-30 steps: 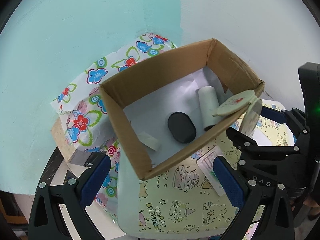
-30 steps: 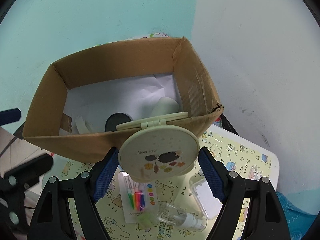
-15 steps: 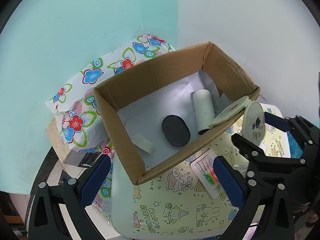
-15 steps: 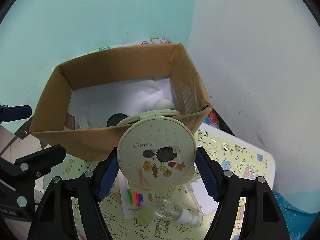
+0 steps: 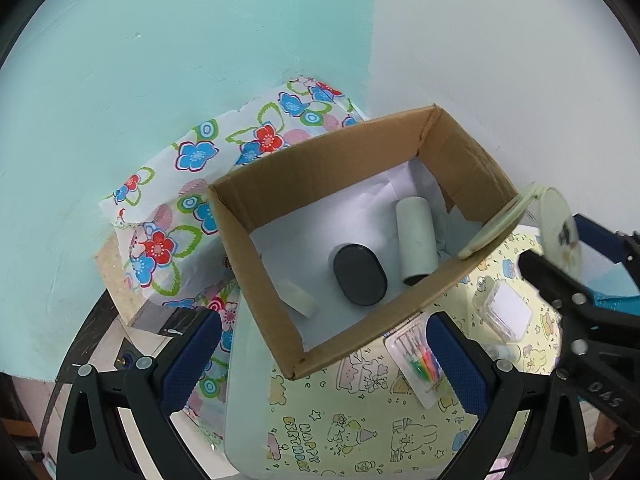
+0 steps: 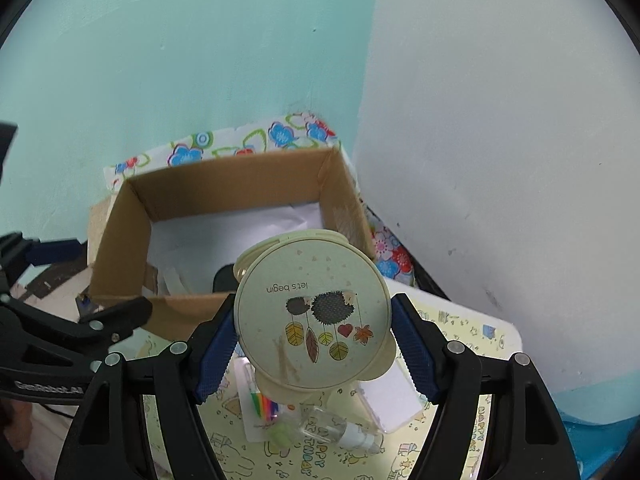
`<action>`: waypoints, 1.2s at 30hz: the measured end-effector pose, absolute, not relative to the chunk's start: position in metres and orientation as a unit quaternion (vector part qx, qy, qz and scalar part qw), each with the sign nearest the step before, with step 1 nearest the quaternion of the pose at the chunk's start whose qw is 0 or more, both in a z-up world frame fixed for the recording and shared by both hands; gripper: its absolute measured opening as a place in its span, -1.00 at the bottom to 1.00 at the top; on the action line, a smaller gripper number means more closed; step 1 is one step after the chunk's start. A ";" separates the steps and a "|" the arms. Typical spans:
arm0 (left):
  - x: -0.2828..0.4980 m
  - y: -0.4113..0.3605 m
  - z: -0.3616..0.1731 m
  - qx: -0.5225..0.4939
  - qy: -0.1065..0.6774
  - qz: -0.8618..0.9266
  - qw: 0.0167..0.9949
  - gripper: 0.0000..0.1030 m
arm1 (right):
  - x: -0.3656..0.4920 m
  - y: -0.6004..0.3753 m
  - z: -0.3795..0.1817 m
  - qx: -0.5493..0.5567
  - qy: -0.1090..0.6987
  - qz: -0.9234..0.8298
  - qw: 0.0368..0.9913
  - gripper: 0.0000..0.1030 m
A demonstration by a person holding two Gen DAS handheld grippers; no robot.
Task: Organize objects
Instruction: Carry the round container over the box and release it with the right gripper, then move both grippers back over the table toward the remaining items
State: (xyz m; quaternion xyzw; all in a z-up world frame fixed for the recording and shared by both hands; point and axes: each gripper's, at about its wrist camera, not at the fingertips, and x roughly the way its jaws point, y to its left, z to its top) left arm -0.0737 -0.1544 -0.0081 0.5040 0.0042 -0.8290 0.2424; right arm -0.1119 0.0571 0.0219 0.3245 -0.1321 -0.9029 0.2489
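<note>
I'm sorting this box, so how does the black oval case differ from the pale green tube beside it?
The black oval case is dark, flat and rounded; the pale green tube is light, long and cylindrical. The case is closed all round; the tube shows an open dark end. Both lie on white paper inside the cardboard box.

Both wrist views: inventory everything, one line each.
box: 1, brown cardboard, back of table
black case: 1, in box
tube: 1, pale green, in box beside black case
compact mirror: 1, cream, open, over box's near wall
brush pack: 1, multicolour, on table
clear case: 1, on table
spray bottle: 1, clear, on table
floral cloth: 1, left of box
left gripper: open
right gripper: shut on compact mirror
</note>
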 end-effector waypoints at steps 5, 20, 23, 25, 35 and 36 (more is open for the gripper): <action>-0.077 -0.159 -0.006 0.499 0.006 -0.830 0.248 1.00 | -0.115 0.061 0.041 0.300 -0.141 -0.910 0.249 0.46; -0.094 -0.175 0.004 0.487 0.016 -0.836 0.254 1.00 | -0.152 0.042 0.083 0.256 -0.166 -0.915 0.264 0.46; -0.096 -0.178 0.003 0.489 0.016 -0.834 0.255 1.00 | -0.161 0.037 0.079 0.261 -0.177 -0.911 0.267 0.47; -0.096 -0.179 0.002 0.490 0.014 -0.834 0.253 1.00 | -0.165 0.033 0.075 0.269 -0.182 -0.906 0.271 0.47; -0.096 -0.177 -0.001 0.492 0.010 -0.834 0.250 1.00 | -0.171 0.015 0.066 0.288 -0.172 -0.898 0.284 0.63; -0.095 -0.177 -0.001 0.492 0.010 -0.834 0.250 1.00 | -0.171 0.015 0.066 0.288 -0.171 -0.898 0.285 0.63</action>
